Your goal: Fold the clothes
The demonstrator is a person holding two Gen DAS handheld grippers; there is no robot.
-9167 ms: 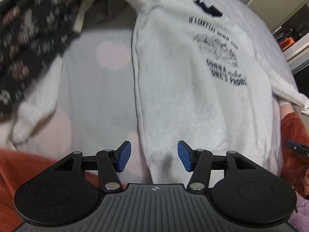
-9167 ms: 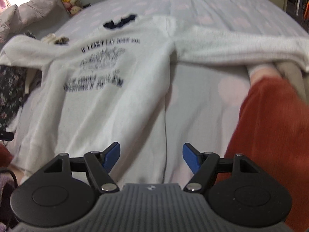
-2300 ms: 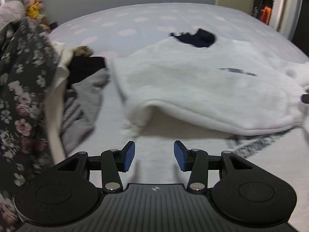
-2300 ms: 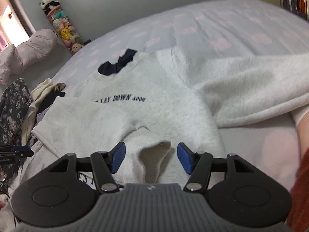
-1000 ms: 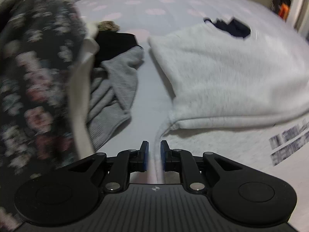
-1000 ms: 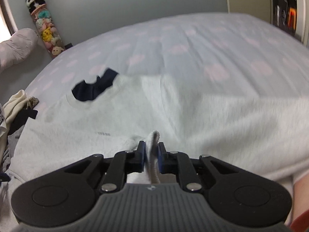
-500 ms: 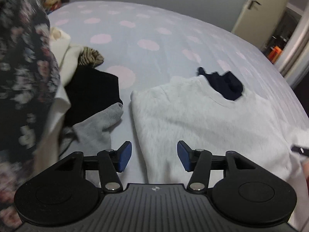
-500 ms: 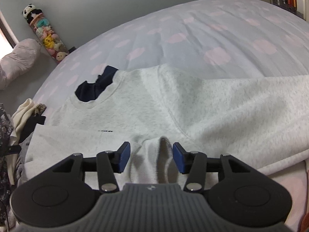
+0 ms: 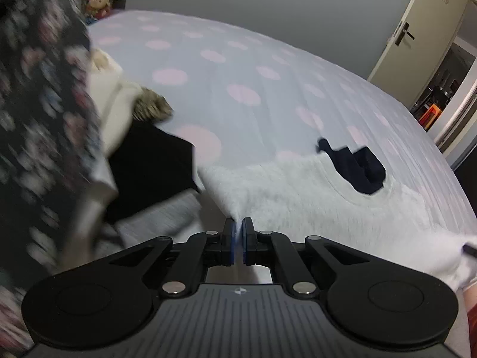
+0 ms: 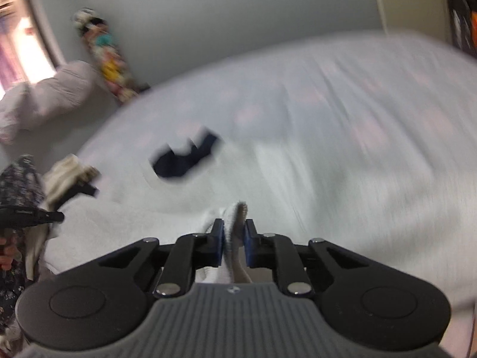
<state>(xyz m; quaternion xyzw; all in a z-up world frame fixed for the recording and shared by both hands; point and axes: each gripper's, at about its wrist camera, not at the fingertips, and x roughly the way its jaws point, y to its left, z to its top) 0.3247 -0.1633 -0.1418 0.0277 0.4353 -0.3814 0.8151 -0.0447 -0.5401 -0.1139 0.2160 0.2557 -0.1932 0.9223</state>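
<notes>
A: While the left gripper (image 9: 238, 240) sits pinched nearly flat on the white sweatshirt (image 9: 313, 203), that's the folded side edge it has, a thin bit of fleece between the blue pads. The garment lies spread on the polka-dot bed (image 9: 268, 68), navy collar (image 9: 357, 170) up top.

B: Tight on that side, mind. The pile of clothes (image 9: 89, 155) is just beside that edge; beyond the collar the bedspread is bare.

A: Over to the right-hand camera, blurry. The right gripper (image 10: 234, 244) is closing on a thick wad of the sweatshirt (image 10: 357, 208), a ribbed cuff or hem, I can't tell which, poking up between the pads.

B: So both corners gripped, mid-fold. I'd say next they carry both toward the collar (image 10: 184, 158), evenly, keeping the edge taut.

A: Plenty of open bed (image 10: 342, 95) ahead and to the right there.
</notes>
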